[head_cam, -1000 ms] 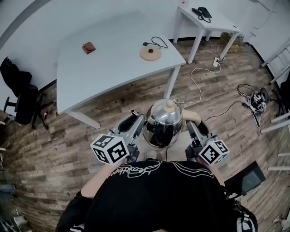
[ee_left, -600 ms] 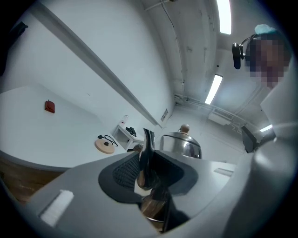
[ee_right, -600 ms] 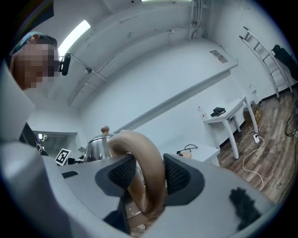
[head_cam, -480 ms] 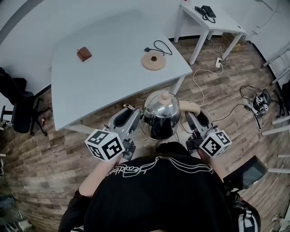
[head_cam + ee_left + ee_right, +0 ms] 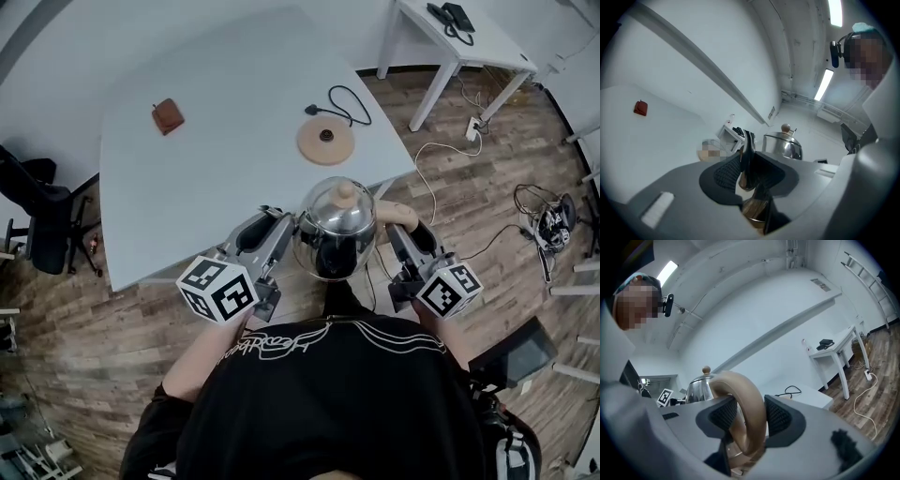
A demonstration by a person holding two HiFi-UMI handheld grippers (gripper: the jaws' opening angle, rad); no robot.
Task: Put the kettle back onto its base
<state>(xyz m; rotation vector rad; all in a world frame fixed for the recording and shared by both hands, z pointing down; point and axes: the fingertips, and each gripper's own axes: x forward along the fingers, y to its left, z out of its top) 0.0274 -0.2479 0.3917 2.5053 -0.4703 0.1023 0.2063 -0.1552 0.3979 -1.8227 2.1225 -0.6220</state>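
Note:
A shiny steel kettle (image 5: pixel 336 234) with a wooden knob hangs in the air at the near edge of the white table (image 5: pixel 216 169), carried between both grippers. My left gripper (image 5: pixel 281 232) is shut on the dark spout (image 5: pixel 749 157), with the kettle body (image 5: pixel 783 144) just beyond it. My right gripper (image 5: pixel 401 236) is shut on the thick tan handle (image 5: pixel 746 411), which fills the gap between its pads. The round tan base (image 5: pixel 325 141) with its black cord lies on the table, ahead of the kettle.
A small brown pouch (image 5: pixel 168 116) lies at the table's far left. A second white table (image 5: pixel 469 42) with a black phone stands at the back right. A black chair (image 5: pixel 42 225) is to the left. Cables (image 5: pixel 548 208) trail on the wooden floor at the right.
Both grippers have carried the kettle forward, from over the floor up to the table's near edge. The base is now closer. Neither hold has changed.

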